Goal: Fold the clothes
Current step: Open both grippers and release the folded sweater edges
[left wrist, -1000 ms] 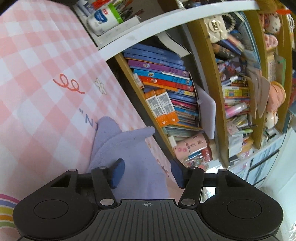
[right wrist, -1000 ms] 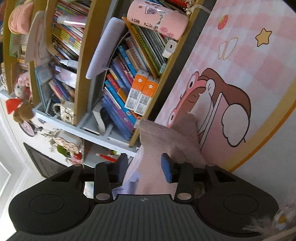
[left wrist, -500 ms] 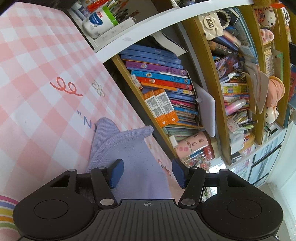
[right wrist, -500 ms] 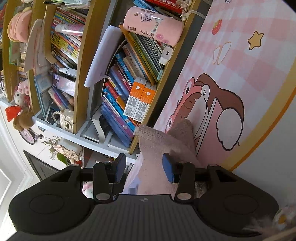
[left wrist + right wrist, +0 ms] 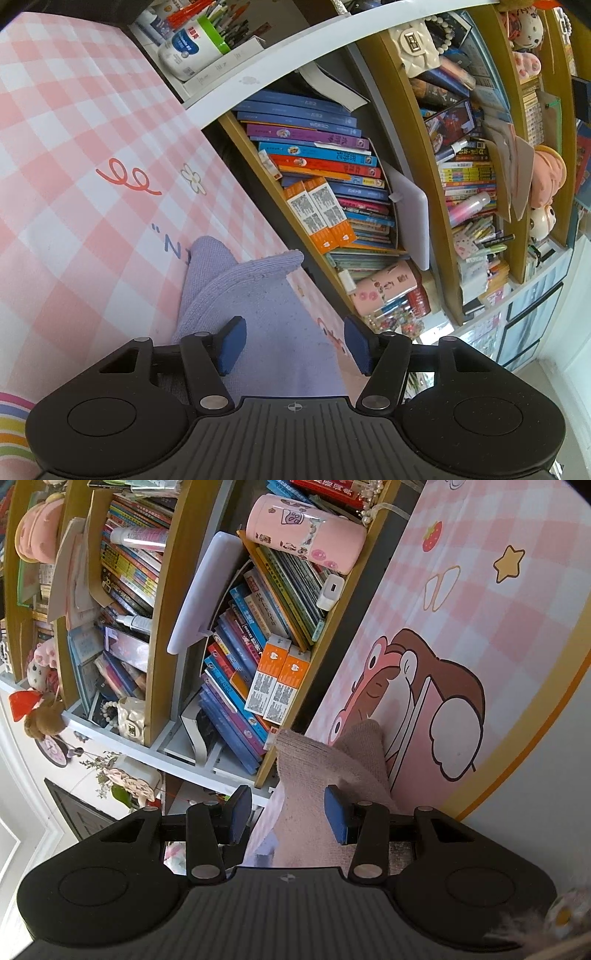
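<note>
A lavender knitted garment [image 5: 258, 295] lies bunched on the pink checked mat [image 5: 74, 147]. My left gripper [image 5: 293, 343] is open just above it. The left blue pad sits over the cloth and the right pad stands beside its edge. In the right wrist view the cloth [image 5: 321, 771] looks pinkish-beige, with a folded edge raised toward the shelf. My right gripper [image 5: 289, 816] is open around it. A gap shows between the left pad and the cloth, while the right pad overlaps it. The cloth under both gripper bodies is hidden.
A crowded bookshelf [image 5: 332, 166] stands right behind the mat's far edge, with a pink tumbler [image 5: 384, 291] and orange boxes [image 5: 280, 683] close to the cloth. A white bottle [image 5: 188, 51] sits on the shelf top. The cartoon-printed mat [image 5: 498, 627] spreads to the right.
Both pairs of jaws have spread slightly wider around the cloth. The garment and both hands stay where they were.
</note>
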The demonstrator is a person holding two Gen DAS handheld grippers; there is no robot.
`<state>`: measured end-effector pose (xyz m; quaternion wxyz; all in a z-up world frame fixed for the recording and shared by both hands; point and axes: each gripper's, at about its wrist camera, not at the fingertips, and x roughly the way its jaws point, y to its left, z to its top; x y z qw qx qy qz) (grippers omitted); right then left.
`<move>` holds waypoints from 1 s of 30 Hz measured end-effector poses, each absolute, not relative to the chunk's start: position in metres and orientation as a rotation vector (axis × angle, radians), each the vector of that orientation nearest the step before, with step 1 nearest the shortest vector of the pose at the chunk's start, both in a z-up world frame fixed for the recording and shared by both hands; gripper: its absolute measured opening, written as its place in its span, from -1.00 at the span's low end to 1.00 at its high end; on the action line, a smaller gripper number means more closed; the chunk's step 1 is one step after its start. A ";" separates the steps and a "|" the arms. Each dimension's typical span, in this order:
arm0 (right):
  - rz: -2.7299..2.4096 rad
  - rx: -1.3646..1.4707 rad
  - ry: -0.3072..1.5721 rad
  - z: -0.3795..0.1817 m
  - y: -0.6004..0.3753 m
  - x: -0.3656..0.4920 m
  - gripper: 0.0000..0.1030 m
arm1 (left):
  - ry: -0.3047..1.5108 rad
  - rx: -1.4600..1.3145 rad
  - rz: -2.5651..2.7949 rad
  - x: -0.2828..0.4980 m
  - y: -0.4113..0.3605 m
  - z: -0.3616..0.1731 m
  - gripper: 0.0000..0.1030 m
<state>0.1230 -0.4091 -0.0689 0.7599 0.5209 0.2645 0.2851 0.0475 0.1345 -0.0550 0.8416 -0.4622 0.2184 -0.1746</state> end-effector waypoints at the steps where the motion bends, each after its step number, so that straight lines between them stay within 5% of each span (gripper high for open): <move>1: 0.619 1.133 0.575 -0.069 -0.409 0.123 -0.19 | 0.461 -0.977 -0.370 0.048 0.135 -0.055 0.17; 8: 0.568 1.122 0.519 -0.063 -0.418 0.117 0.04 | 0.442 -0.978 -0.322 0.045 0.137 -0.054 0.17; 18: 0.562 1.067 0.518 -0.059 -0.416 0.116 0.07 | 0.353 -0.902 -0.271 0.034 0.136 -0.041 0.51; 30: 0.556 1.014 0.516 -0.053 -0.414 0.116 0.08 | 0.372 -0.816 -0.240 0.035 0.128 -0.033 0.54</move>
